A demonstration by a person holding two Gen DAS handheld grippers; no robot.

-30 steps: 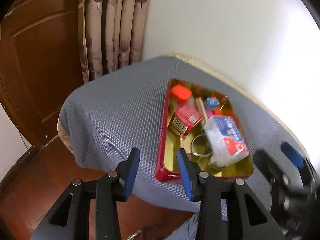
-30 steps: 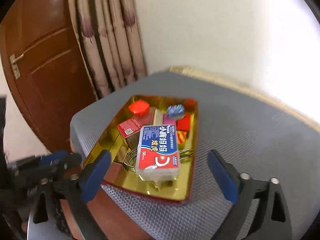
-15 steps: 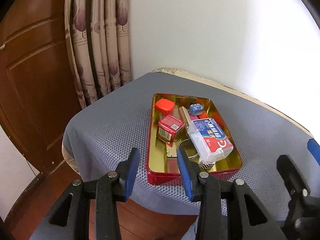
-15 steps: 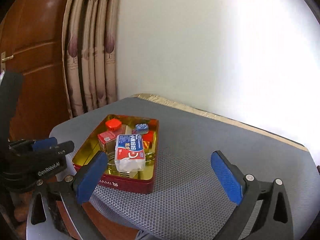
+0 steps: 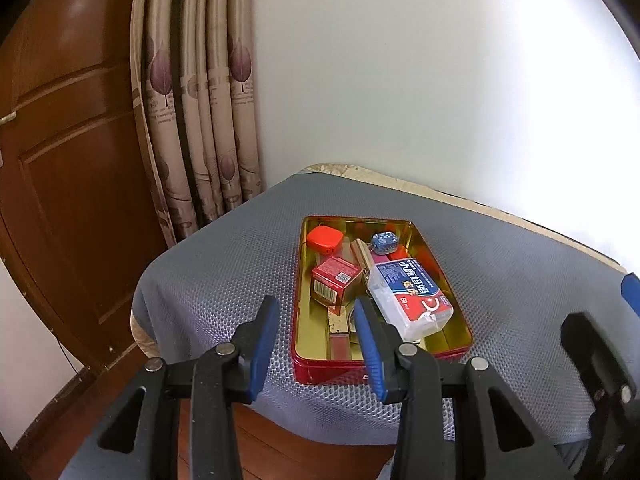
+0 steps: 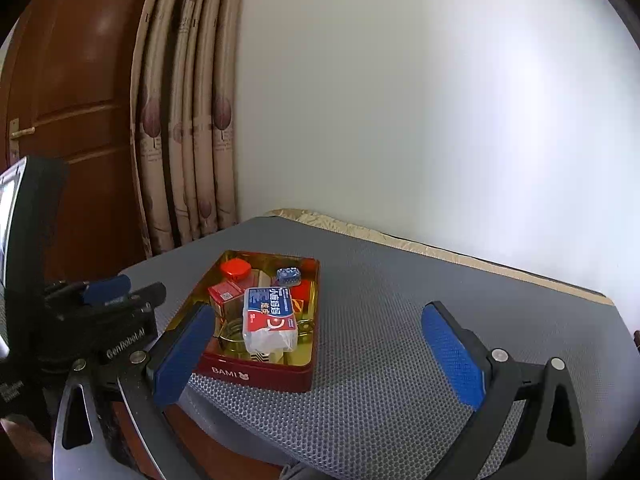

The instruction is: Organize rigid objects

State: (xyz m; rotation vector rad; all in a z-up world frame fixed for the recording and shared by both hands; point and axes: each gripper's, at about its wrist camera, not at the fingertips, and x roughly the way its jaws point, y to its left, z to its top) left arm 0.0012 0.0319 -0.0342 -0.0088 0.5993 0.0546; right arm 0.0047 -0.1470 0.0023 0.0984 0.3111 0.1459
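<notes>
Where right-wrist view alone: "BAMI" lettering [image 6: 224,371]

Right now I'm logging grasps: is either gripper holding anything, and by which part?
Nothing is held. The left gripper and right gripper both stand open and empty, short of the red tin.
</notes>
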